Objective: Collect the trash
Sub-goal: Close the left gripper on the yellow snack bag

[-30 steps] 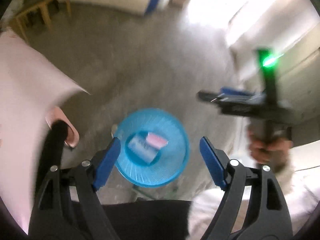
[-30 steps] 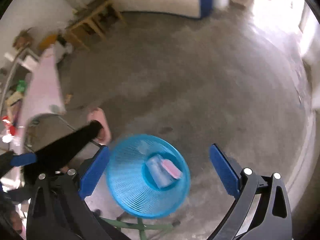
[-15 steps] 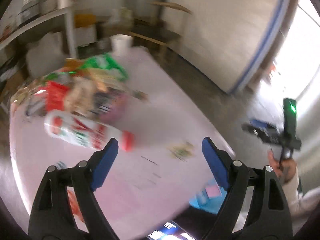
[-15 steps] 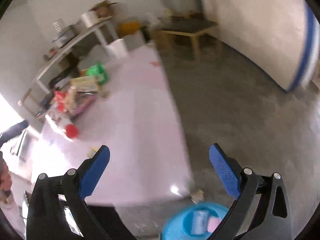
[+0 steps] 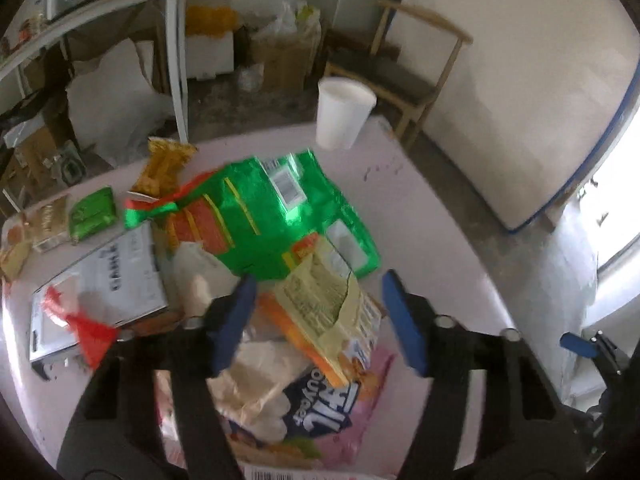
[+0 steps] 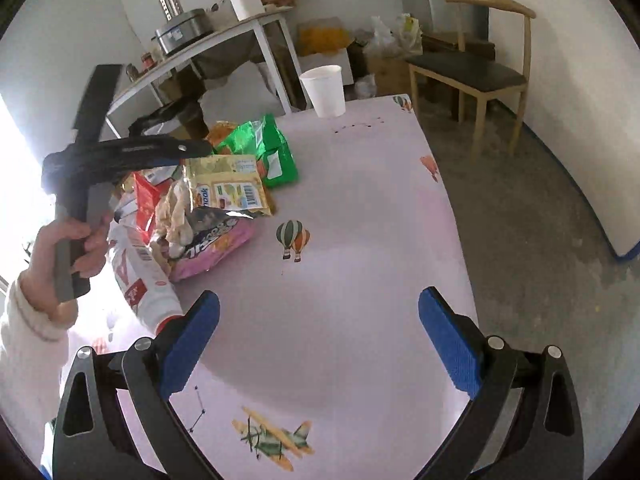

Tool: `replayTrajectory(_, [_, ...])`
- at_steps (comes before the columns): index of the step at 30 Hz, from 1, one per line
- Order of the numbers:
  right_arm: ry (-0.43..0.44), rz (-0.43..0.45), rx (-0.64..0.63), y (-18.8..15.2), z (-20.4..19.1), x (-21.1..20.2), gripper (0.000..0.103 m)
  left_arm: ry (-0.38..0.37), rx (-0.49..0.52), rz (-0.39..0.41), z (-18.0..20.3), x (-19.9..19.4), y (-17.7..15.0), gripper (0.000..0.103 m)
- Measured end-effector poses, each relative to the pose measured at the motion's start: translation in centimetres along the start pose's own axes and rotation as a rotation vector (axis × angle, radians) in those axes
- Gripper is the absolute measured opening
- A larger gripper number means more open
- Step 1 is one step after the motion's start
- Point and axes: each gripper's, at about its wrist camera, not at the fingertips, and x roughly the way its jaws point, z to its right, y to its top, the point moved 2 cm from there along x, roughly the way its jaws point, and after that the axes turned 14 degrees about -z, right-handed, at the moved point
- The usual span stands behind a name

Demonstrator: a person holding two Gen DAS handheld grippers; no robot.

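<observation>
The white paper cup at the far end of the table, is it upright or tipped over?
Upright: the white paper cup stands on its narrow base on the table, open rim up. Contents cannot be seen.

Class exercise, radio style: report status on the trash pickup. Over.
Left gripper closing above the yellow wrapper, pads not yet touching. Right gripper open, empty, over bare tablecloth. Wrapper pile uncollected. White cup stands apart; nothing blocking.

The pink packet (image 5: pixel 356 432) lies half hidden under other wrappers.
</observation>
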Motion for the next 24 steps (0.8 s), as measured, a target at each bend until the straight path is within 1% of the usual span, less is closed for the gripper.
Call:
replayTrajectory(1, [-0.002,-0.006,0.001,0.1,0.1,0.3,0.097,0.010,0.002,-0.009,-0.1,0.5,0.2,0.051])
replayTrajectory(2, [-0.006,-0.010,0.003,0.2,0.1,0.4,0.097,0.028,0.011,-0.006,0.2,0.8,0.1,0.043])
replayTrajectory(3, [-0.008,-0.012,0.005,0.3,0.1,0.5,0.097,0.040,0.032,-0.006,0.6,0.8,0.1,0.029])
replayTrajectory(4, [-0.010,-0.015,0.011,0.2,0.3,0.6,0.097,0.037,0.038,-0.008,0.5,1.1,0.2,0.022])
replayTrajectory(5, [-0.008,-0.018,0.016,0.3,0.4,0.7,0.097,0.026,0.041,-0.011,0.6,1.2,0.2,0.019])
replayTrajectory(6, [-0.004,-0.019,0.021,0.2,0.5,0.7,0.097,0.022,0.046,-0.019,0.9,1.2,0.0,0.012])
replayTrajectory(8, [0.001,-0.020,0.031,0.0,0.8,0.6,0.097,0.035,0.060,-0.028,1.6,1.2,-0.3,0.001])
replayTrajectory(9, [0.000,-0.018,0.033,-0.3,0.9,0.4,0.097,0.034,0.068,-0.030,1.8,1.3,-0.5,0.000])
replayTrajectory(13, [-0.015,-0.015,0.036,-1.2,1.2,-0.3,0.097,0.015,0.092,-0.047,3.2,1.6,-1.3,0.000])
replayTrajectory(17, [-0.025,-0.017,0.042,-2.1,1.9,-1.0,0.097,0.028,0.141,-0.079,5.1,1.3,-2.6,0.000])
replayTrajectory(18, [-0.029,-0.016,0.045,-2.3,2.1,-1.2,0.097,0.033,0.152,-0.077,5.4,1.1,-2.8,0.002])
replayTrajectory(19, [-0.032,-0.014,0.048,-2.4,2.4,-1.3,0.097,0.031,0.159,-0.080,5.5,0.9,-2.9,0.009])
replayTrajectory(20, [-0.036,-0.012,0.054,-2.5,2.7,-1.5,0.097,0.027,0.167,-0.083,5.6,0.7,-2.8,0.039])
replayTrajectory(21, [-0.039,-0.012,0.060,-2.6,2.9,-1.5,0.097,0.029,0.170,-0.078,5.6,0.6,-2.7,0.074])
replayTrajectory(22, [-0.040,-0.010,0.070,-2.7,3.4,-1.7,0.097,0.043,0.183,-0.066,5.7,0.4,-2.3,0.084])
replayTrajectory(23, [-0.038,-0.009,0.078,-2.8,3.7,-1.8,0.097,0.072,0.203,-0.056,5.9,0.3,-2.0,0.085])
replayTrajectory(24, [-0.038,-0.005,0.091,-2.8,4.1,-2.0,0.097,0.125,0.238,-0.064,6.2,0.7,-1.5,0.085])
